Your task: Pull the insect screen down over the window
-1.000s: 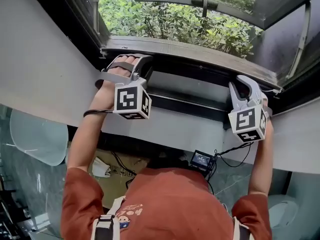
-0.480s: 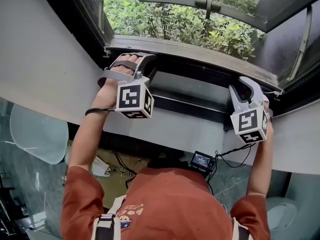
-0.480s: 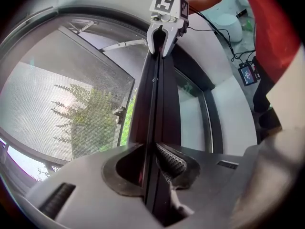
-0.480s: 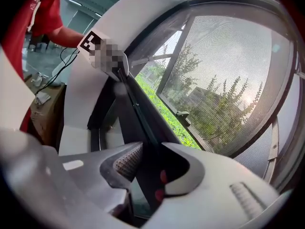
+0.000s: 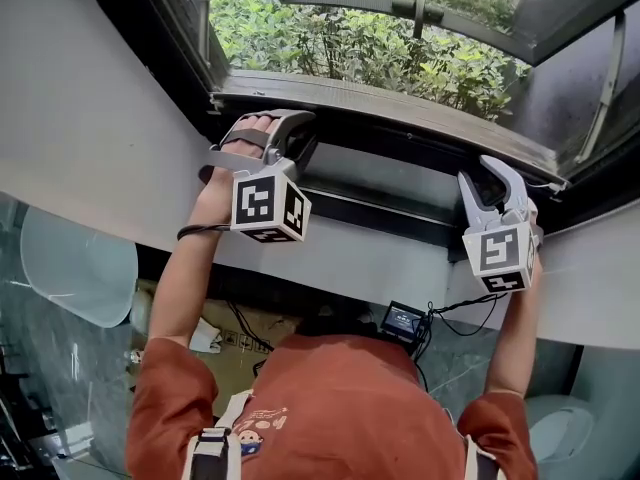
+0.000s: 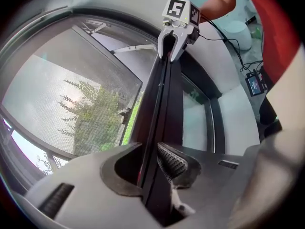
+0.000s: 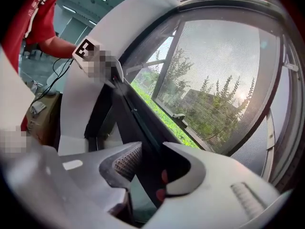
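The left tongs (image 6: 151, 149) are clamped on the slim dark metal pull bar (image 6: 159, 94) of the insect screen, with the ribbed pad against one face and the other jaw's tip against the opposite one. From there the pull bar runs toward 12 o'clock, where the right tongs (image 6: 167, 56) straddle it. In their own view, the right tongs (image 7: 150, 151) have just been opening. Their jaws now stand apart with the pull bar (image 7: 131, 106) between them, so they no longer pinch it.

From overhead, the left tongs (image 5: 285, 128) are at about 11 o'clock and the right tongs (image 5: 497, 176) at about 2 o'clock. Both are low against the grey window sill (image 5: 380, 96), with green shrubs (image 5: 350, 38) beyond it.

The fine grey mesh (image 6: 86, 94) is stretched at 9 o'clock of the pull bar in the left gripper view, and at 2 o'clock (image 7: 224, 80) in the right one.

To my eye the pull itself is over, since the screen looks drawn right down, and this is the letting-go step. Next, the left tongs need to open too, and both pairs should back straight off the pull bar without nudging it. I can't tell whether the pull bar has latched, so I'd release slowly in case it springs back.
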{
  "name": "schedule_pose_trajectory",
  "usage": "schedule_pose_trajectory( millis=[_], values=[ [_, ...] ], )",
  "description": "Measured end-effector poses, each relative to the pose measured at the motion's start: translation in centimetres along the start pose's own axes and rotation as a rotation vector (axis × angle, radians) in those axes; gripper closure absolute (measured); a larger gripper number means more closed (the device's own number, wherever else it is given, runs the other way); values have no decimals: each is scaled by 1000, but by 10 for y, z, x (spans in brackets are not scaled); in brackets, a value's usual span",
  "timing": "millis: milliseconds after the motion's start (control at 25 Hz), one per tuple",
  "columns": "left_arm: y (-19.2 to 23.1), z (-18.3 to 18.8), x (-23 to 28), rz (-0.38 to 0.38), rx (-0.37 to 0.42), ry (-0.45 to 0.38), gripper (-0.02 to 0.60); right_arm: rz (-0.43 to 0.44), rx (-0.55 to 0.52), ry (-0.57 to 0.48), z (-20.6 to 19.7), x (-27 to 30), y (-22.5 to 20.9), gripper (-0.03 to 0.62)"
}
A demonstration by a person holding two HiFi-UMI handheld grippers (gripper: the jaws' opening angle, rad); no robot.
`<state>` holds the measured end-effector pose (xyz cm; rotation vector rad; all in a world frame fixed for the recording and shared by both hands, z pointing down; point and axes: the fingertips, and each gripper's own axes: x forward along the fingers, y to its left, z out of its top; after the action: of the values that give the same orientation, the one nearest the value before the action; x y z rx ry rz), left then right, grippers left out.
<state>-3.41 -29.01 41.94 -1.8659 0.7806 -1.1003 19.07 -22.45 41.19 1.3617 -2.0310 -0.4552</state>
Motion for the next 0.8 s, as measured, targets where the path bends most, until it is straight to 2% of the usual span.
schedule_pose_trajectory(
  millis=[320, 800],
  values=[
    [-6, 1, -7, 56, -218, -67, 482, -19, 82, -36, -3, -11, 8, 453],
    [-40, 7, -26, 119, -560, -175, 482, -38, 241, -83, -19, -26, 33, 453]
  ],
)
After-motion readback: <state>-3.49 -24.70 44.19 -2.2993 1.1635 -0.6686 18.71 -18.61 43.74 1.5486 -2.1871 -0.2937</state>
